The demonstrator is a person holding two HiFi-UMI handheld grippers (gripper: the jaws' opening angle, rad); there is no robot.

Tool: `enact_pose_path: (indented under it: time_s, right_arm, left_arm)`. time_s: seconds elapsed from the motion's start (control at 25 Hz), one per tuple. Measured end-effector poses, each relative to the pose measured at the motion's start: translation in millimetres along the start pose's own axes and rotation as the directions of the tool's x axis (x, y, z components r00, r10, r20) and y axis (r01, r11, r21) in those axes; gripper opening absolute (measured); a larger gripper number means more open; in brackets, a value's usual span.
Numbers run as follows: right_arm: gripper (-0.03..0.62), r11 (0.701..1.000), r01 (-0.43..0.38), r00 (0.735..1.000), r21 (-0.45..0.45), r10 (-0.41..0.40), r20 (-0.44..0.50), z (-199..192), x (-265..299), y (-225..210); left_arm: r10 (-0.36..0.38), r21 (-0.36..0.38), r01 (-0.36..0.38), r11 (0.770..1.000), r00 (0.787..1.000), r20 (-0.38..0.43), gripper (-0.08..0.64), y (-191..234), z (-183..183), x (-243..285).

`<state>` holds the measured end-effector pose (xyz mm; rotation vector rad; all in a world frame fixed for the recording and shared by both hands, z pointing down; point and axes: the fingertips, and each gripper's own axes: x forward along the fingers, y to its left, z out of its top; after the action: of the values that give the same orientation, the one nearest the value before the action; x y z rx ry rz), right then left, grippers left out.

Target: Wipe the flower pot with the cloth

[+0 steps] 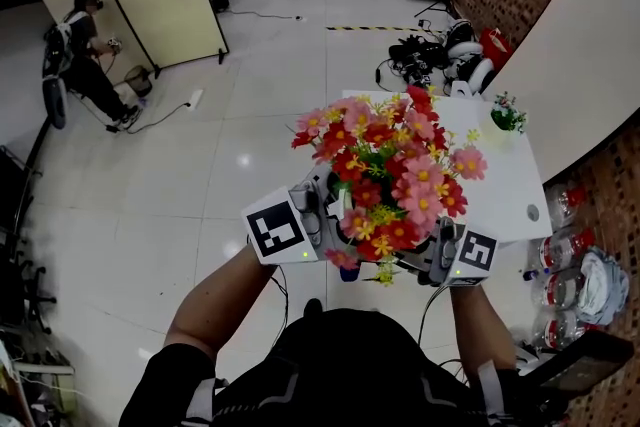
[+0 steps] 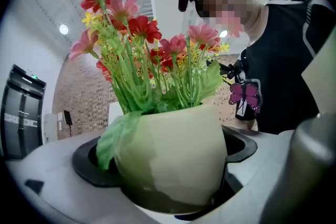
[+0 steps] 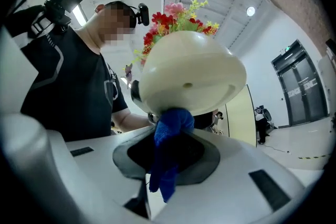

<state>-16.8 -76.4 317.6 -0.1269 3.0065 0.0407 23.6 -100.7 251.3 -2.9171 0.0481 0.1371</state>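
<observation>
Blooms (image 1: 385, 180) up close, held well above the floor (image 1: 200, 185), with left gripper (image 1: 308, 215) and right gripper (image 1: 447, 255) flanking them. Moves to left gripper view: clamps wide-set jaws round the flower pot (image 2: 170, 157); seems smooth, light, slippery and breakable, so best gripped across the belly. Moves to right gripper view: pinches the soft blue cloth (image 3: 169, 149) in narrow jaws, presses it against the pot's underside.

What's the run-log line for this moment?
left tongs: shut on flower pot, held aloft | right tongs: shut on blue cloth | cloth touching pot's underside
</observation>
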Motion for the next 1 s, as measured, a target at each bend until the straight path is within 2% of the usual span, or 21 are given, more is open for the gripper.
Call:
enact_pose_path:
  time_s: [0.28,0.44,0.56,0.8,1.0]
  right_arm:
    - [0.071,0.999,-0.003,1.000,0.033,0.002,0.008,-3.1,-19.7,9.8]
    - [0.071,0.991,0.105,0.992,0.082,-0.111,0.065,-4.7,-32.3,-16.4]
    - [0.071,0.980,0.193,0.980,0.054,-0.196,0.042,-6.1,-31.2,-31.0]
    - [0.071,0.988,0.151,0.986,0.027,-0.153,0.064,10.0,-28.9,-11.6]
    - [0.071,0.984,0.179,0.984,-0.007,-0.179,0.021,0.0,-51.5,-2.2]
  left_arm:
    - [0.030,0.009,-0.030,1.000,0.999,-0.017,0.578,2.9,-2.0,-0.1]
    - [0.020,0.022,-0.020,1.000,1.000,-0.019,0.578,-5.5,0.9,-4.6]
    - [0.014,0.019,-0.013,1.000,0.999,-0.031,0.578,-14.3,-3.1,-0.7]
    - [0.045,-0.014,-0.045,0.999,0.999,-0.022,0.578,-6.5,-8.1,0.2]
    - [0.059,-0.010,-0.060,0.998,0.998,-0.038,0.578,3.1,-21.6,-5.6]
